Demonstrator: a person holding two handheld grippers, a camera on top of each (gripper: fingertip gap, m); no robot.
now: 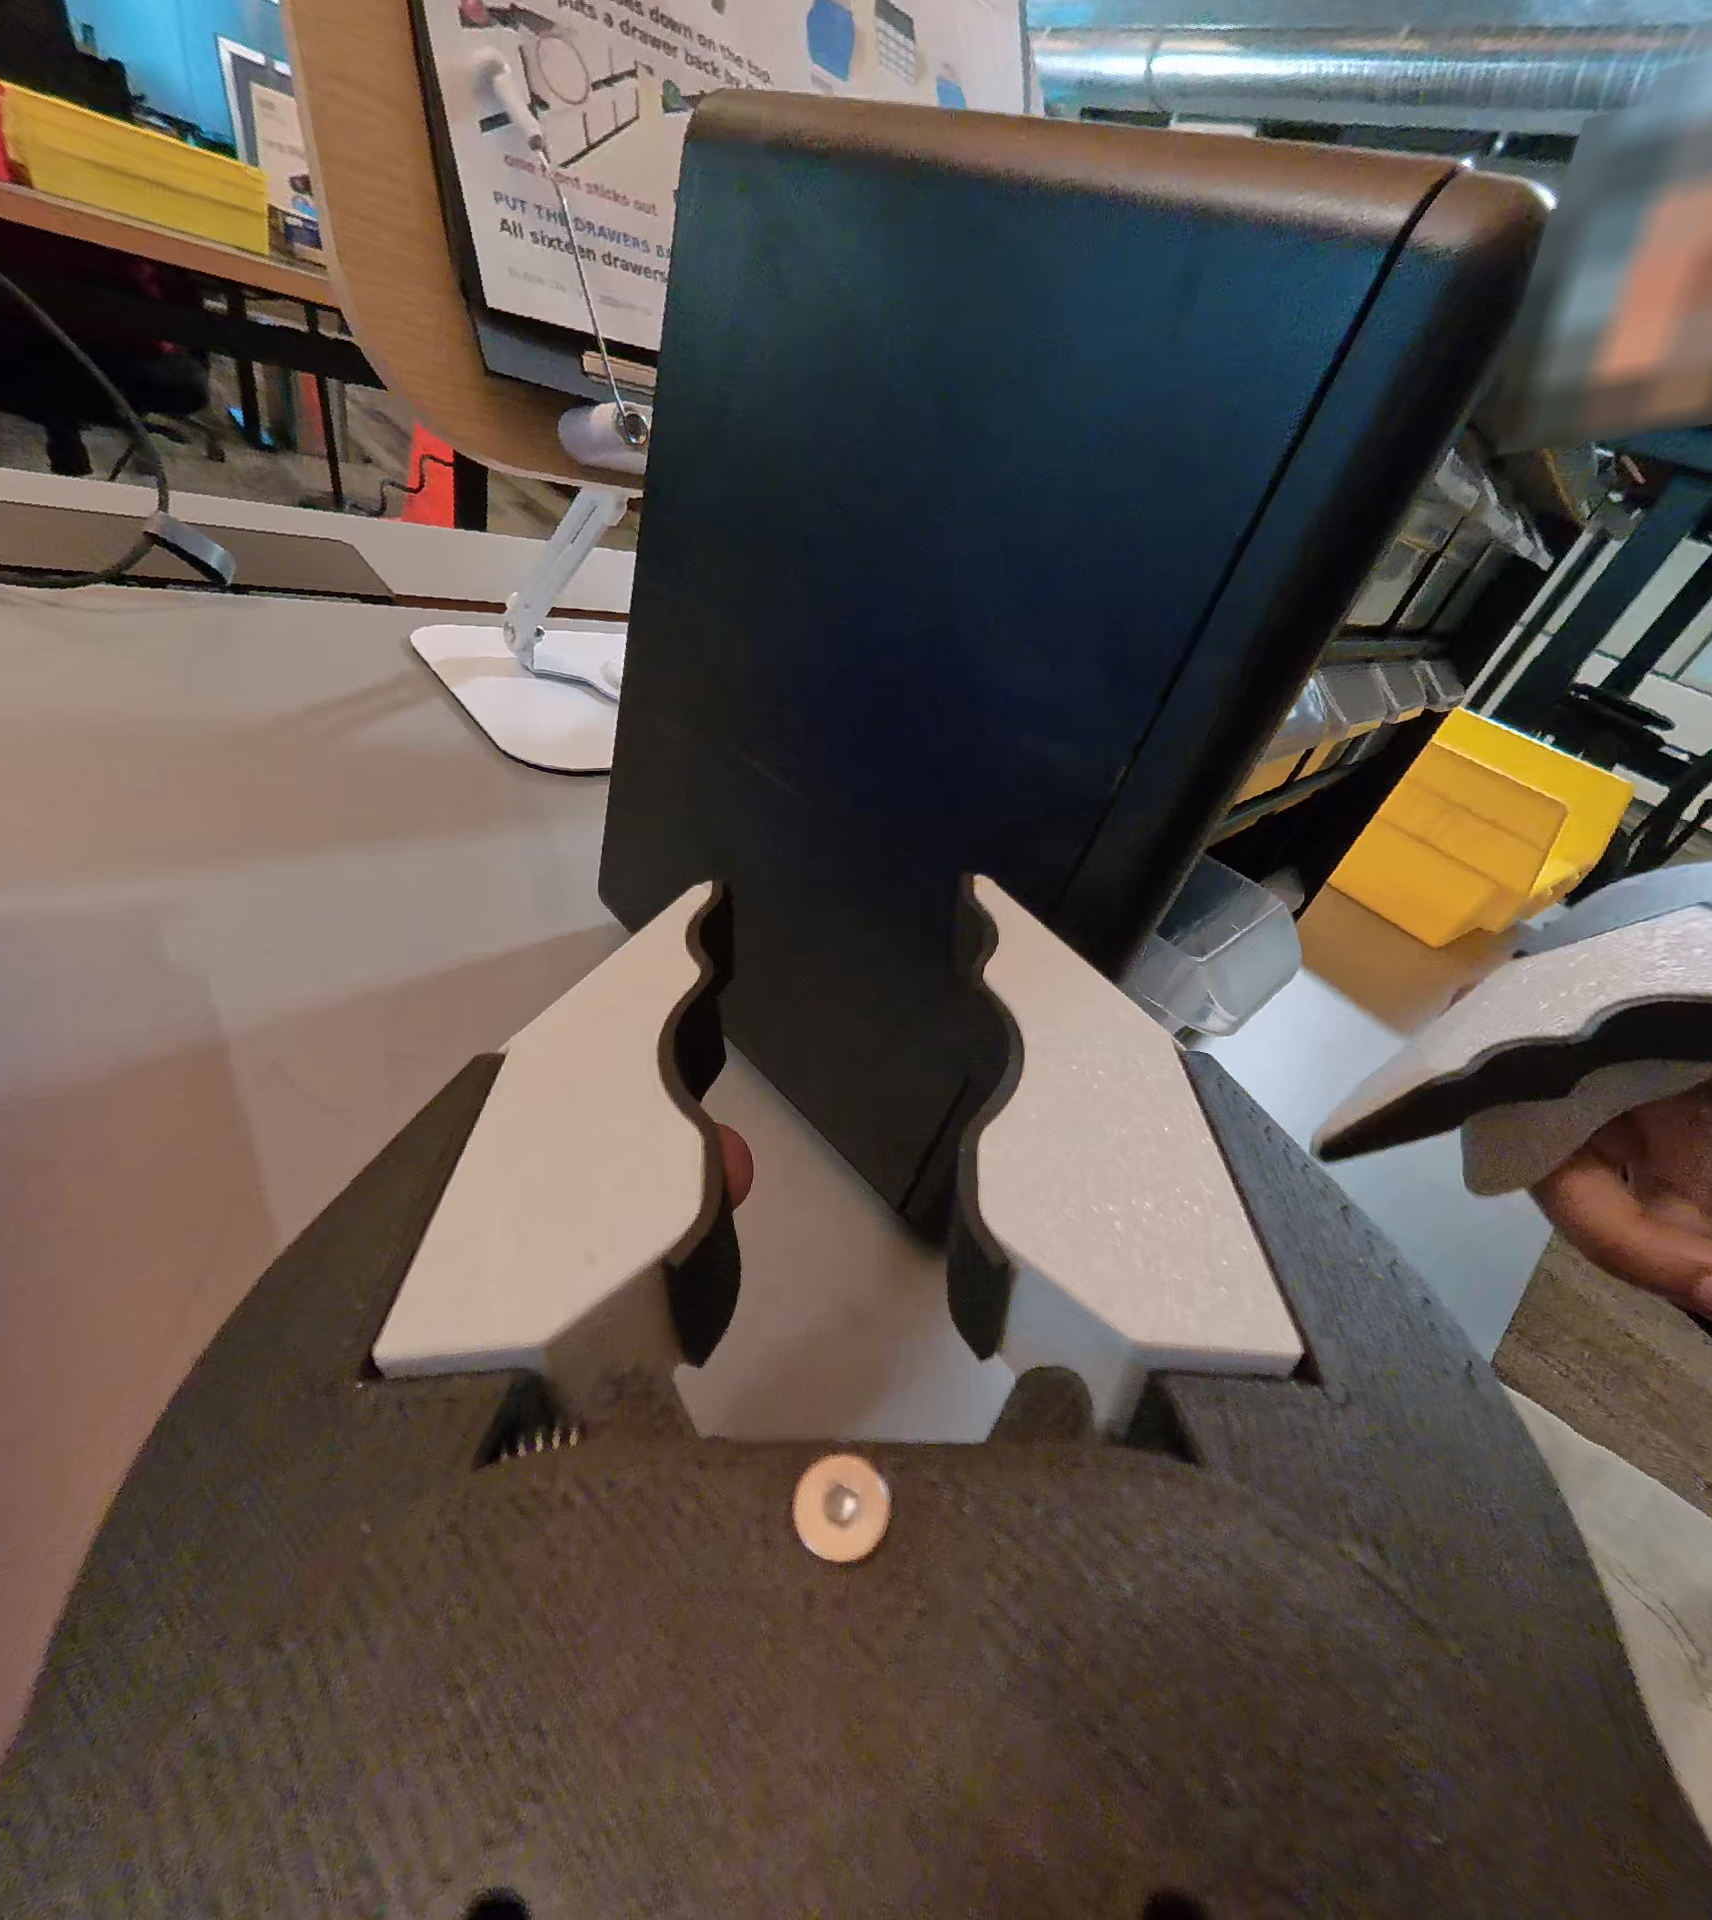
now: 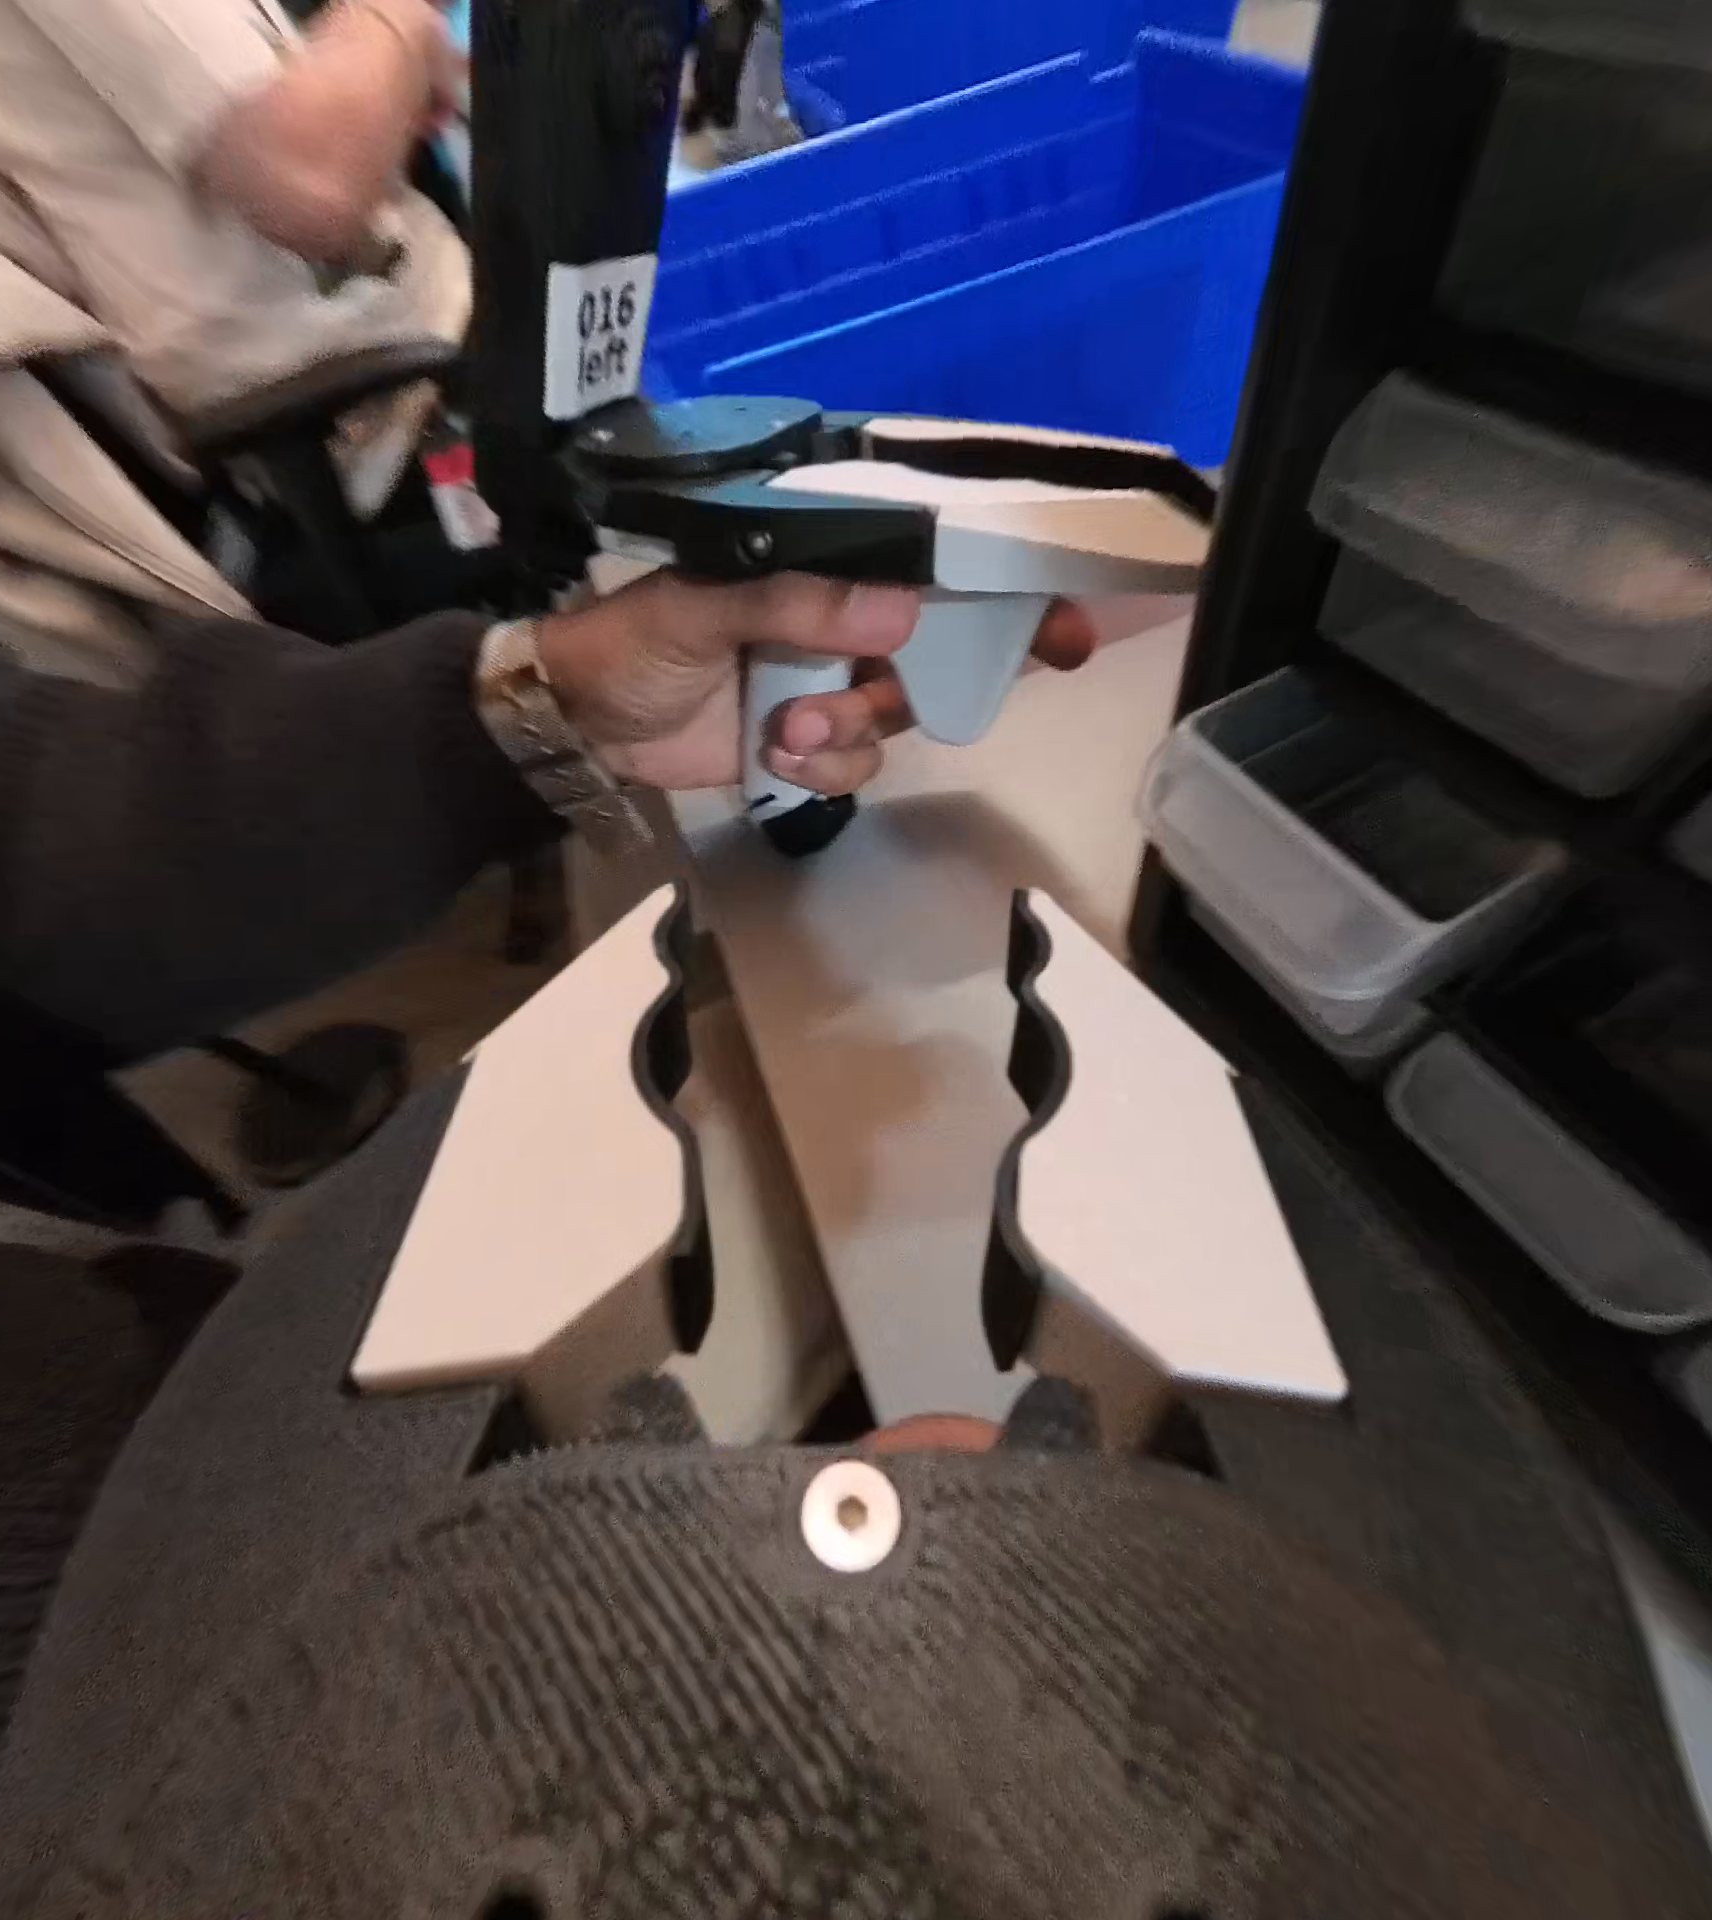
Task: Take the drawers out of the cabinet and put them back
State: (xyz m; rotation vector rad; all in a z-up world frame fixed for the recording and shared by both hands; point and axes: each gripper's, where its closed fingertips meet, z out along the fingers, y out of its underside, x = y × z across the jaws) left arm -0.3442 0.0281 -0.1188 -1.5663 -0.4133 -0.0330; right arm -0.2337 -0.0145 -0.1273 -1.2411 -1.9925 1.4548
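The black cabinet (image 1: pixel 987 571) stands on the table, its plain side wall facing my left gripper (image 1: pixel 847 894). That gripper is open and empty, with the cabinet's lower corner seen between its fingers. In the right wrist view the cabinet front (image 2: pixel 1278 468) shows several translucent grey drawers. One clear drawer (image 2: pixel 1330 862) is pulled partly out near the bottom; it also shows in the left wrist view (image 1: pixel 1216 956). My right gripper (image 2: pixel 852 904) is open and empty, left of that drawer and apart from it. The left gripper (image 2: pixel 1179 520) has its tips close to the cabinet's side.
A board with an instruction sheet (image 1: pixel 540 156) stands on a white stand (image 1: pixel 509 696) behind the cabinet on the beige table (image 1: pixel 156 831). Yellow bins (image 1: pixel 1475 831) lie beyond the table edge at the right. Blue bins (image 2: pixel 987 260) stand behind. A sleeved arm (image 2: pixel 208 779) holds the left gripper.
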